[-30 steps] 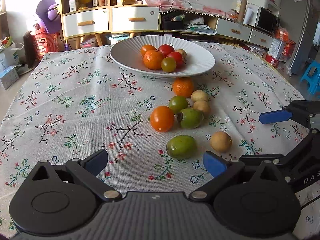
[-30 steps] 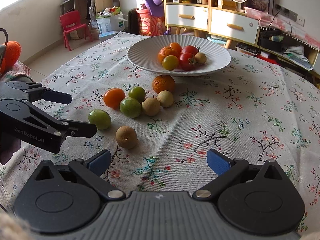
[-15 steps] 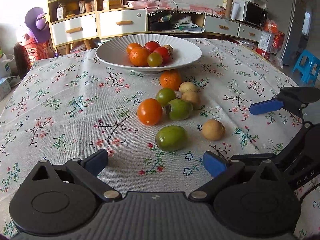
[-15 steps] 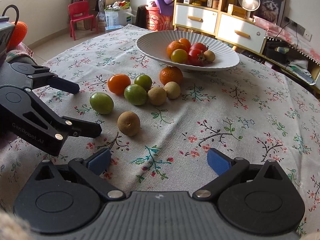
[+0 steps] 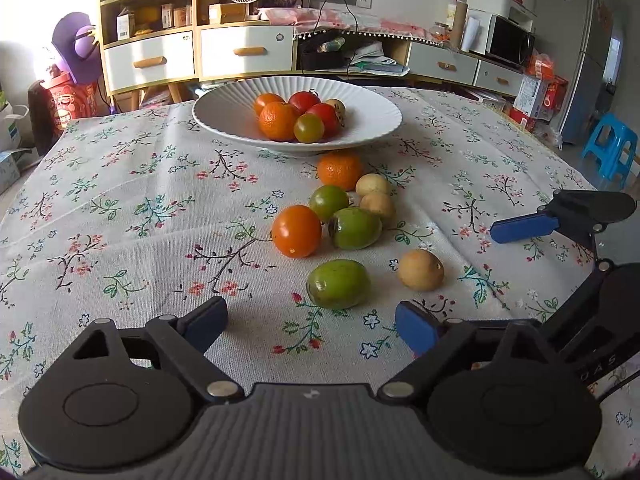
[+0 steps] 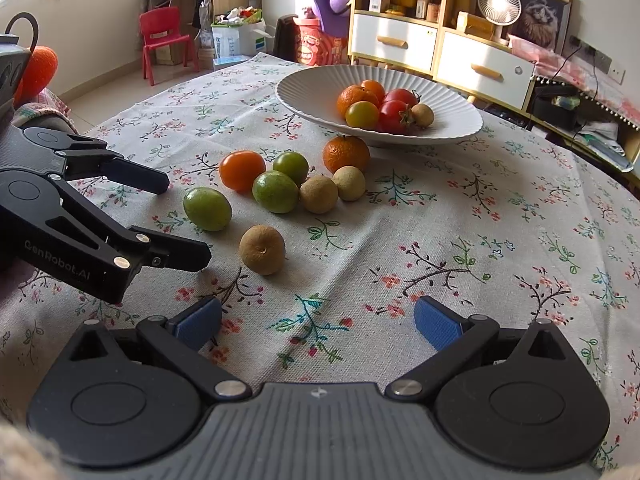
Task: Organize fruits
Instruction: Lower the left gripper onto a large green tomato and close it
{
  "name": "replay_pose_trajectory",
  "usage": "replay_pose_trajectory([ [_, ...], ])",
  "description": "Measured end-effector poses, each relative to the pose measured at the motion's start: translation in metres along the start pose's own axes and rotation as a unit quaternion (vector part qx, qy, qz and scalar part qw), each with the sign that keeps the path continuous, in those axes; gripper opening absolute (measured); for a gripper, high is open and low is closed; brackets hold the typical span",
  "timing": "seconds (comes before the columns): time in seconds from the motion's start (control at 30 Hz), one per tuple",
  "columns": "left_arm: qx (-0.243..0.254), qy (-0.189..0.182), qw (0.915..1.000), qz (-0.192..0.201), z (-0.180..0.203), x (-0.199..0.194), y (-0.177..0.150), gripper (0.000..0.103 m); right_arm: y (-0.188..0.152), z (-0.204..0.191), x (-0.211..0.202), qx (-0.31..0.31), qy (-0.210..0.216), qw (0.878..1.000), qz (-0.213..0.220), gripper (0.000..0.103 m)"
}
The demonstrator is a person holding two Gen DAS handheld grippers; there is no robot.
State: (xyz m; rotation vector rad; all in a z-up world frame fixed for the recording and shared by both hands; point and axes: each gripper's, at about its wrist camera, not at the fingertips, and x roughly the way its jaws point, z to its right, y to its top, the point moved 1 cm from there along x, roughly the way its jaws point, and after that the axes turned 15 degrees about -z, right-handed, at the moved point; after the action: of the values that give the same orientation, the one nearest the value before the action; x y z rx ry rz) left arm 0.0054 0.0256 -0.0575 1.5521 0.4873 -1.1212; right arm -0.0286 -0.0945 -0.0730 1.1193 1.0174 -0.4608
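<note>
A white ribbed bowl [image 5: 224, 118] sits toward the far edge of the table [image 5: 120, 208], which is covered in a floral cloth. In the bowl lie two mandarins, two red tomatoes, a yellow-green tomato [image 5: 309, 128] and a small brown fruit. Seven more fruits lie on the cloth, between the bowl and the near edge. A mandarin [image 5: 340, 170] rests just in front of the bowl's rim. Behind it, toward the near edge, sit a green tomato [image 5: 329, 202], two small tan fruits [image 5: 373, 185] touching each other, an orange tomato [image 5: 297, 231] and a green jujube-like fruit [image 5: 355, 228], all clustered closely. Nearer still, a second green fruit [image 5: 338, 283] and a tan round fruit [image 5: 420, 269] lie apart from the cluster and from each other.

The left tool [image 5: 310, 322] hovers just before the second green fruit; its jaws have just been closing a little, yet they stand wide apart with nothing between them, gripping nothing. The right tool [image 6: 318, 318] is likewise released, its blue pads spread over bare cloth near the table's near edge, with the tan round fruit ahead and to its left.
</note>
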Motion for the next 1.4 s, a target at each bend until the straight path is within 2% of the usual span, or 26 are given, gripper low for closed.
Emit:
replay_pose_trajectory([
  [0.23, 0.0, -0.007, 1.0, 0.004, 0.002, -0.001, 0.002, 0.07, 0.0, 0.0, 0.0, -0.001, 0.002, 1.0, 0.002, 0.103],
  [0.5, 0.007, -0.024, 0.9997, 0.001, 0.001, -0.003, 0.0, 0.067, -0.001, -0.003, 0.0, -0.004, 0.002, 1.0, 0.005, 0.103],
  [0.77, 0.011, -0.035, 0.9993, 0.006, 0.004, -0.003, 0.002, 0.047, 0.001, -0.008, 0.0, -0.016, 0.012, 1.0, 0.006, 0.103],
  [1.1, 0.004, -0.052, 0.9984, 0.023, 0.008, 0.002, 0.006, 0.034, 0.002, -0.013, -0.001, -0.026, 0.02, 0.999, 0.005, 0.101],
  [1.2, 0.003, -0.049, 0.9985, 0.023, 0.007, 0.002, 0.007, 0.024, 0.002, -0.014, -0.001, -0.03, 0.021, 0.999, 0.007, 0.099],
  [1.4, 0.002, -0.046, 0.9987, 0.02, 0.006, -0.001, 0.006, 0.023, 0.003, -0.016, -0.003, -0.036, 0.026, 0.999, 0.008, 0.093],
])
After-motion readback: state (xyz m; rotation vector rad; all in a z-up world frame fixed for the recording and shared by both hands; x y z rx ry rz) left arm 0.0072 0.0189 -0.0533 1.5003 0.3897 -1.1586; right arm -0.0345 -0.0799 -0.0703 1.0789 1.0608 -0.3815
